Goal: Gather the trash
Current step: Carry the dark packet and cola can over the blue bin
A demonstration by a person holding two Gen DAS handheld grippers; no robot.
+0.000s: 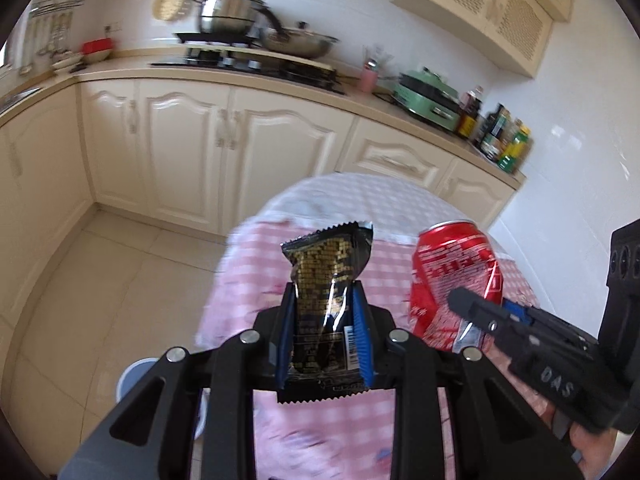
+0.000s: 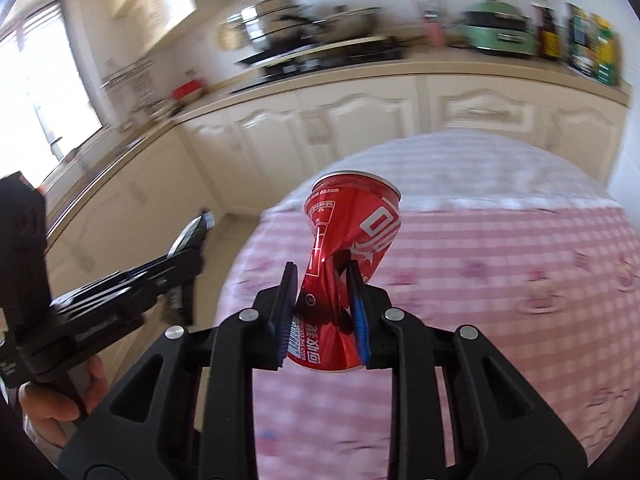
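Trash is already in both tools: the left gripper [image 1: 325, 340] has its blue-padded fingers closed on the lower half of a black-and-gold snack wrapper [image 1: 326, 280], which stands upright between them, and the right gripper [image 2: 323, 316] is clamped on the pinched waist of a crushed red can [image 2: 344, 264], held upright too. Both pieces appear lifted clear of the table with the pink checked cloth [image 2: 500, 248], above its near-left edge, the can just to the right of the wrapper. No other litter shows on the part of the cloth that is visible, though much of it is blurred by motion. So the picking-up looks done for these two items; what remains, by my reading, is carrying them to a bin and letting go. A pale blue round rim [image 1: 134, 372] on the floor beside the table's left edge may be that bin, but too little of it shows to tell.
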